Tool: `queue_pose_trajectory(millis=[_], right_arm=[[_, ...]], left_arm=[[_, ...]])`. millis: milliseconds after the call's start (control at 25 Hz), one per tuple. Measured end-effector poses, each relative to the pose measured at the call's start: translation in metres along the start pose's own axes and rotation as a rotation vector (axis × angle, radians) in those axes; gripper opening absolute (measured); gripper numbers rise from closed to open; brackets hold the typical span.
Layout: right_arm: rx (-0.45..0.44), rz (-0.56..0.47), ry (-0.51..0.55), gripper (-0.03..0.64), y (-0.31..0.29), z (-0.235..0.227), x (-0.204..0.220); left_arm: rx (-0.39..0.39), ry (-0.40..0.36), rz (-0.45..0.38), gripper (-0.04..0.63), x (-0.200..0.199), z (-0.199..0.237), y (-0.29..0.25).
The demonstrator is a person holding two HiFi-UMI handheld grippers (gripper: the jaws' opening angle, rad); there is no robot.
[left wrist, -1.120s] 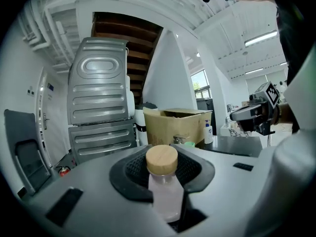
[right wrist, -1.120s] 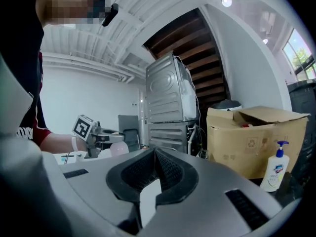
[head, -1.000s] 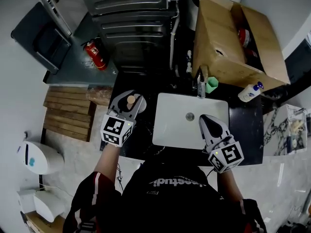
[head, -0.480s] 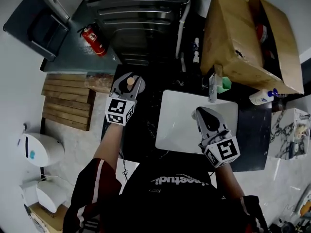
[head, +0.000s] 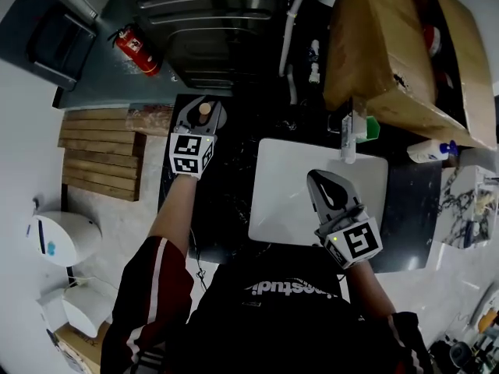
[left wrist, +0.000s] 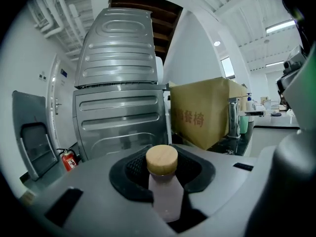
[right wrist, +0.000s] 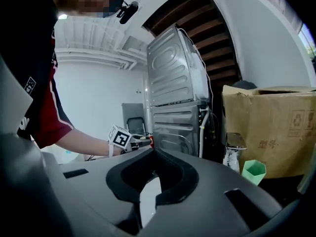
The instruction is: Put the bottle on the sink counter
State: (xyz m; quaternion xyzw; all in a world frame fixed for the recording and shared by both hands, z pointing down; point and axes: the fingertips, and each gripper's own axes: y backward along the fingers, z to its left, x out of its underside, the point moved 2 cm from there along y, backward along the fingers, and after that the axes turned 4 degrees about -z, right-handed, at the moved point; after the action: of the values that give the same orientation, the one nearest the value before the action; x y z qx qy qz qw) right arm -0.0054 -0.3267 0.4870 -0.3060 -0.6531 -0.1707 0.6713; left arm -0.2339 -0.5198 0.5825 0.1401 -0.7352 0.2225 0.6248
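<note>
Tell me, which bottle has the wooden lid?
The pale pink bottle gripped in the left tongs has it. The other bottle, beside the cardboard box, is white with a blue pump top.

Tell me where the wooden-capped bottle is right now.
Head view, upper left: the bottle is gripped in the left hand-held gripper at the far left end of the black counter, left of the white sink.
</note>
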Motion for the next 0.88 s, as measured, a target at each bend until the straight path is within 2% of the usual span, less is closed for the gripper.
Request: queue_pose_trajectory(millis=[160,400,720,880], right_arm=[[0.007,0.019,-0.003,0.04,0.001,-0.002,0.004],[0.021,0.029,-0.019,0.04,0.002,-0.003,0.008],[0.03,0.031,-0.018,0.04,0.008,0.003,0.006],[0.049,0.029,-0.02,0.04,0.015,-0.001,0.004]], left_arm=[[-0.005,-0.013,0.017,0.114,0.01,0.004,-0.009],[-0.006,0.019,0.003,0.115,0.012,0.006,-0.013],[-0.004,0.004,0.025,0.124,0.012,0.004,-0.018],[-0.017,0.018,0.01,0.176,0.004,0.008,-0.015]])
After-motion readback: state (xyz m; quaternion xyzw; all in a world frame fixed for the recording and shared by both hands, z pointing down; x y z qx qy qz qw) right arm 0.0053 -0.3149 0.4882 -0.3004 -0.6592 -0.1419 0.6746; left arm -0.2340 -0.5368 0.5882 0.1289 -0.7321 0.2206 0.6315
